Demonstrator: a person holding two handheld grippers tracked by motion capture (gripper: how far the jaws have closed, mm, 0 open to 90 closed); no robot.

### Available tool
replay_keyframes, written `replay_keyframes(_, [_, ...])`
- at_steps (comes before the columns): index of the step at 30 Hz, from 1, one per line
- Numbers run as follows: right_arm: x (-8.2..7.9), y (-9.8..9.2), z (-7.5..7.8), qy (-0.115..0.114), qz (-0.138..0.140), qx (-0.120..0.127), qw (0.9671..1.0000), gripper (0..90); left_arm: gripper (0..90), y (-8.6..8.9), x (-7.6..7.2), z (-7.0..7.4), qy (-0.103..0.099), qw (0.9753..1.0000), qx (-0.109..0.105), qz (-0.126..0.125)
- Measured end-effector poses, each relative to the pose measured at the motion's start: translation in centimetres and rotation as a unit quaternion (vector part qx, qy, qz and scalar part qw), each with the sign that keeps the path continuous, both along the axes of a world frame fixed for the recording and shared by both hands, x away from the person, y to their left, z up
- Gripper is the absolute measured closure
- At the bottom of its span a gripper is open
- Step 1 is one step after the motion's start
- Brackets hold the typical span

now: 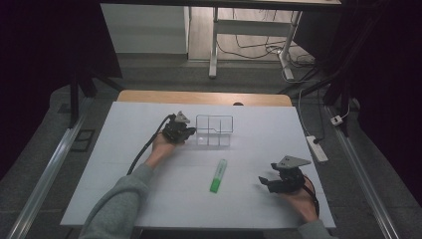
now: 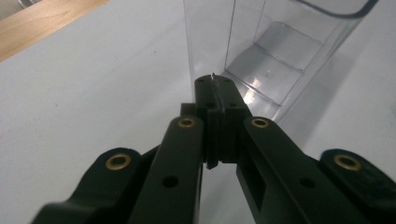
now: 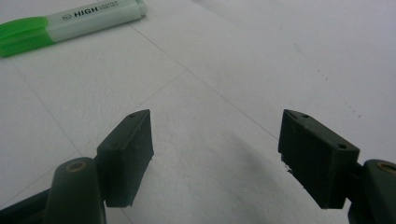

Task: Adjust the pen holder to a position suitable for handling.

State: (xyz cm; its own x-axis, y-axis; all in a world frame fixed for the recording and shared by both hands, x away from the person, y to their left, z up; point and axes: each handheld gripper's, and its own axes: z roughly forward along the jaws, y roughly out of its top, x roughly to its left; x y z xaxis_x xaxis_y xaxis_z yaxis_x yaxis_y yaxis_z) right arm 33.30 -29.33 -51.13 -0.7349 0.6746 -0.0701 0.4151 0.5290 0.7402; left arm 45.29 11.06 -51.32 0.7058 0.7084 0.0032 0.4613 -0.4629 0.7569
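Note:
A clear plastic organizer [image 1: 215, 124] with several compartments stands at the back middle of the white table top [image 1: 124, 164]. My left gripper [image 1: 186, 132] is at its left end. In the left gripper view the jaws are shut, with a thin clear edge pinched between the pads, and the organizer's wall [image 2: 280, 46] rises just beyond my left gripper [image 2: 213, 86]. A green highlighter [image 1: 218, 176] lies flat in the middle of the table. My right gripper [image 1: 264, 181] rests open to its right near the front edge. The right gripper view has the highlighter [image 3: 70, 23] at upper left, beyond my right gripper [image 3: 217, 140].
A wooden table edge [image 1: 204, 97] runs behind the white top. A white power strip [image 1: 317, 148] lies on the floor to the right. Desk legs and cables stand farther back. Metal rails flank the table on both sides.

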Motion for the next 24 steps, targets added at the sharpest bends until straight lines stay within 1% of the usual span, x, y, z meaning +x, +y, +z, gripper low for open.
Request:
replay_keyframes(5, [0.0,0.0,0.0,0.000,0.000,0.000,1.0000,25.9,88.9,0.0,0.0,-0.1,0.002,1.0000,0.000,-0.003])
replay_keyframes(8, [0.0,-0.1,0.1,-0.001,-0.001,0.001,1.0000,25.9,88.9,0.1,-0.1,0.1,-0.003,1.0000,0.001,0.000])
replay_keyframes(12, [-0.1,-0.2,0.2,-0.002,-0.002,0.001,1.0000,25.9,88.9,0.5,-0.4,0.7,-0.008,1.0000,-0.001,0.003])
replay_keyframes(15, [-0.1,-0.2,0.1,0.000,-0.002,0.001,1.0000,25.9,88.8,1.1,-0.9,1.2,-0.010,0.9999,-0.007,0.003])
replay_keyframes(16, [-0.1,-0.2,0.1,-0.001,-0.002,0.002,1.0000,25.9,87.6,1.3,-1.1,1.4,-0.011,0.9999,-0.010,0.002])
replay_keyframes(20, [-0.1,-0.3,0.1,-0.001,-0.002,0.002,1.0000,25.9,77.2,2.3,-2.2,1.9,-0.012,0.9997,-0.021,-0.003])
replay_keyframes(22, [-0.1,-0.3,0.1,-0.002,-0.002,0.003,1.0000,25.9,69.1,2.8,-2.7,2.1,-0.008,0.9996,-0.026,-0.005])
replay_keyframes(24, [-0.1,-0.4,0.1,-0.002,-0.002,0.002,1.0000,25.9,60.6,3.1,-3.3,2.3,-0.008,0.9997,-0.024,-0.003])
